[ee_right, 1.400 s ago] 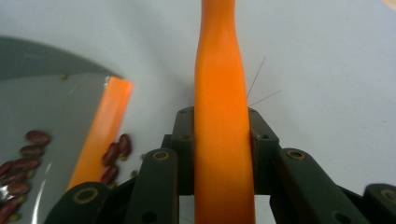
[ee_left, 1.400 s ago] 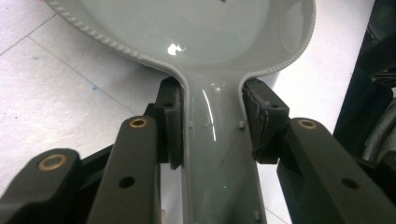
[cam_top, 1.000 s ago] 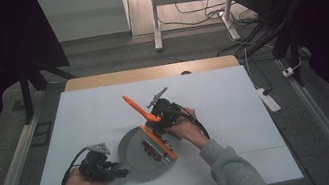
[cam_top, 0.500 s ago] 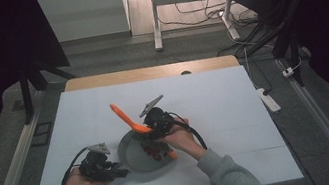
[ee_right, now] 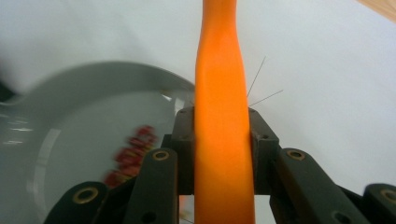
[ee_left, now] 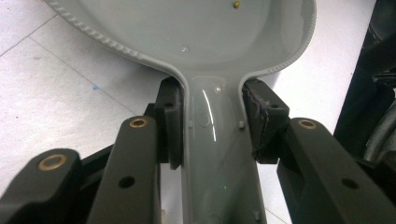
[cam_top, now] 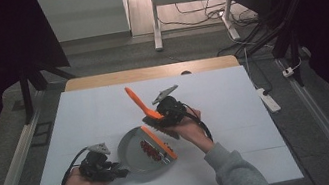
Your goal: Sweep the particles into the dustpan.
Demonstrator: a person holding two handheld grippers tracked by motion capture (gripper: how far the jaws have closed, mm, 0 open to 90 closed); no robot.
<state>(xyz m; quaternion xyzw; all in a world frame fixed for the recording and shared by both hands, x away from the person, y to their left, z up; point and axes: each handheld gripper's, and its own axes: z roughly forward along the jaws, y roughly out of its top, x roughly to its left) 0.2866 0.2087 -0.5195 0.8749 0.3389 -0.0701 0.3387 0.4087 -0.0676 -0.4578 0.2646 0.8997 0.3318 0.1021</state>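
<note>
On the left, the left gripper (cam_top: 115,173) has its jaws clamped on the handle of the grey dustpan (cam_top: 136,150), which sits flat on the white table (cam_top: 236,111). Small red bits (cam_top: 149,148) lie in the pan against its orange edge. To the right, the right gripper (cam_top: 159,118) pinches the orange brush (cam_top: 140,104) by its handle, just above the pan's far rim.

A white rectangular table (cam_top: 106,117) with a pale wooden far edge is carrying a grey plastic dustpan (cam_top: 135,155) (small red bits lying inside it), sitting flat near the front edge.
</note>
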